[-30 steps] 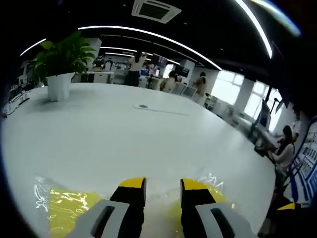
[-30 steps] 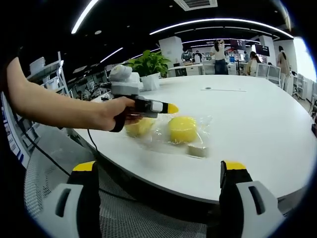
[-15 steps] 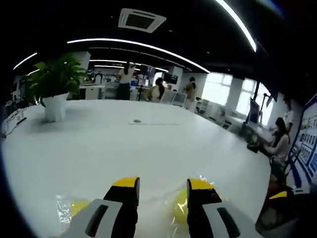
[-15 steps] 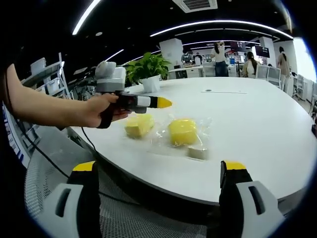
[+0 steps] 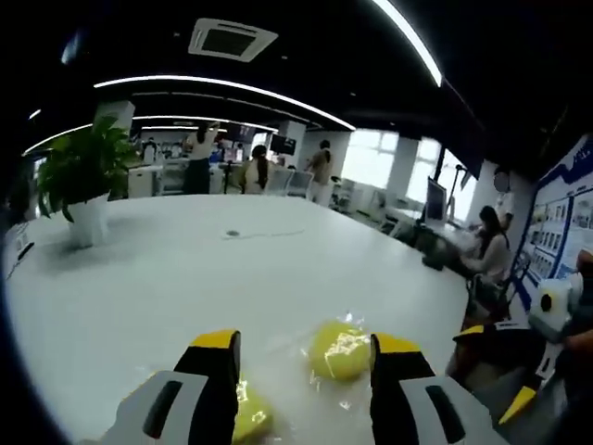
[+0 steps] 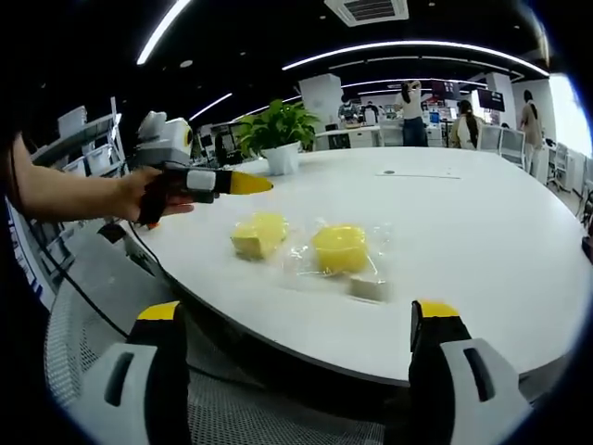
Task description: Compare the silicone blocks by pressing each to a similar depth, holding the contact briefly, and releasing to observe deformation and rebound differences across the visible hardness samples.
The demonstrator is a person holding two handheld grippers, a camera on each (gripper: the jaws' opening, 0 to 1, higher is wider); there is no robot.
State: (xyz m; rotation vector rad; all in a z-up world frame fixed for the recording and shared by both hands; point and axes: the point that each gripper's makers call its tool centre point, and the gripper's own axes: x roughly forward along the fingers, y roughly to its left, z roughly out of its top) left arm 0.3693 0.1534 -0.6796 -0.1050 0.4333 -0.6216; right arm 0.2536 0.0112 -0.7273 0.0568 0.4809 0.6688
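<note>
Three silicone blocks lie in clear plastic wrap on the white table (image 6: 482,222): a yellow square block (image 6: 259,234), a yellow round block (image 6: 340,247) and a small pale block (image 6: 369,287). A person's hand holds my left gripper (image 6: 243,184) in the air, left of the square block and apart from it. Its own view looks down on the round block (image 5: 338,350) and the square block (image 5: 250,417). There my left gripper (image 5: 306,345) is open and holds nothing. Below the table's near edge my right gripper (image 6: 296,315) stands wide open and empty.
A potted plant (image 6: 278,125) stands at the table's far left side (image 5: 79,185). People and desks fill the office behind. A cable hangs off the table edge (image 6: 176,269). My right gripper (image 5: 500,366) shows beyond the table's right edge.
The left gripper has lifted off the square block and drawn back to the left, and its jaws have spread wider. The right gripper has stayed in place.
</note>
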